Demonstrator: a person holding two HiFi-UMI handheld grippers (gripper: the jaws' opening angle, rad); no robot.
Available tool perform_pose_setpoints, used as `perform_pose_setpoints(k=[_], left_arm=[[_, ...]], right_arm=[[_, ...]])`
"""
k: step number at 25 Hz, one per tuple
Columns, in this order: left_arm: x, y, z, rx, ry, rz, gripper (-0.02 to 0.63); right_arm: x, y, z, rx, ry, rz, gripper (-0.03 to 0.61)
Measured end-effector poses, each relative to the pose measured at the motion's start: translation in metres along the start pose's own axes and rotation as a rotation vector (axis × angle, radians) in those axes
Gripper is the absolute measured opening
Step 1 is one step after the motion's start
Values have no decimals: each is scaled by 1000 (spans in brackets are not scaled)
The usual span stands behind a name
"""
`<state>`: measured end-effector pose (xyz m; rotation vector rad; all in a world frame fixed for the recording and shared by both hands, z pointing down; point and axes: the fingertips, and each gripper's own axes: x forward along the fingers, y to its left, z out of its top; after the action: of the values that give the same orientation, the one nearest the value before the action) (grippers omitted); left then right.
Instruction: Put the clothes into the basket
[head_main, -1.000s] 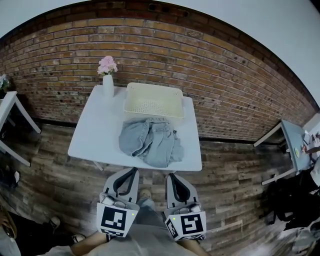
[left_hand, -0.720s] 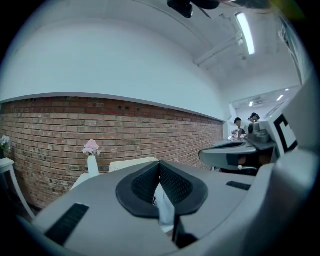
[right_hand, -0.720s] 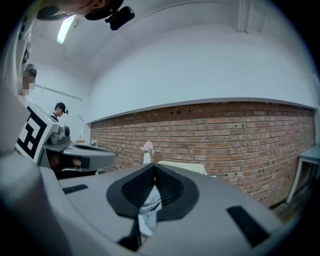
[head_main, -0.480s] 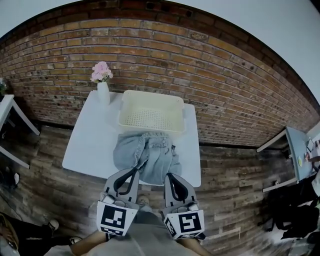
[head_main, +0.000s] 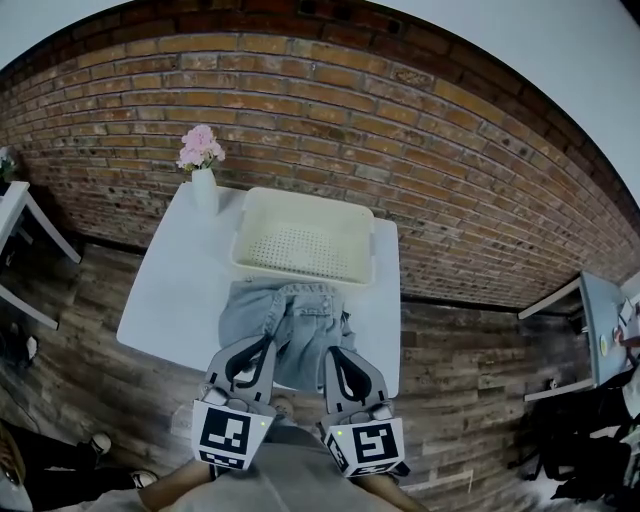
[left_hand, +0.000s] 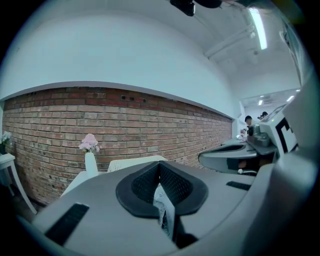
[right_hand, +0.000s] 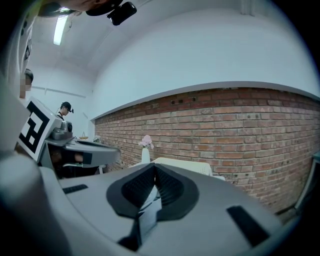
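— At the near edge of the desk (head_main: 165, 290) now: left tongs (head_main: 268, 343) and right tongs (head_main: 331, 352), tips over the front of the crumpled denim clothes (head_main: 300, 315). 1 second back, well short of it, above the floorboards (head_main: 90, 330).
— Grabbed anything yet?
— No. Both pairs pressed together, pinching nothing; just a sliver of denim glimpsed through each slit in the 2 gripper views.
— And the clothes themselves?
— Unmoved, by the look of it: heaped on the desk, right up against the near wall of the basket (head_main: 368, 250), none inside. At the far left corner, a vase of pink flowers (head_main: 203, 180), apart from both.
— So, for the task?
— Approach about done, probably. Next, likely: spread the tongs, drop onto the heap, pinch, lift over the rim. Worth watching for trailing legs snagging that rim.
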<state>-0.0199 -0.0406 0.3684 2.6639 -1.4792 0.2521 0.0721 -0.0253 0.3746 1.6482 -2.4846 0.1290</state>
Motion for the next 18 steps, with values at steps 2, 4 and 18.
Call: perform_pose_setpoints(k=[2, 4, 18], left_arm=[[8, 2, 1, -3, 2, 4, 8], [15, 4, 2, -3, 3, 9, 8], [42, 19, 1, -12, 7, 53, 8]], right_arm=[[7, -4, 0, 0, 3, 10, 6], [12, -6, 1, -3, 3, 21, 6], [34, -30, -10, 13, 16, 40, 6]])
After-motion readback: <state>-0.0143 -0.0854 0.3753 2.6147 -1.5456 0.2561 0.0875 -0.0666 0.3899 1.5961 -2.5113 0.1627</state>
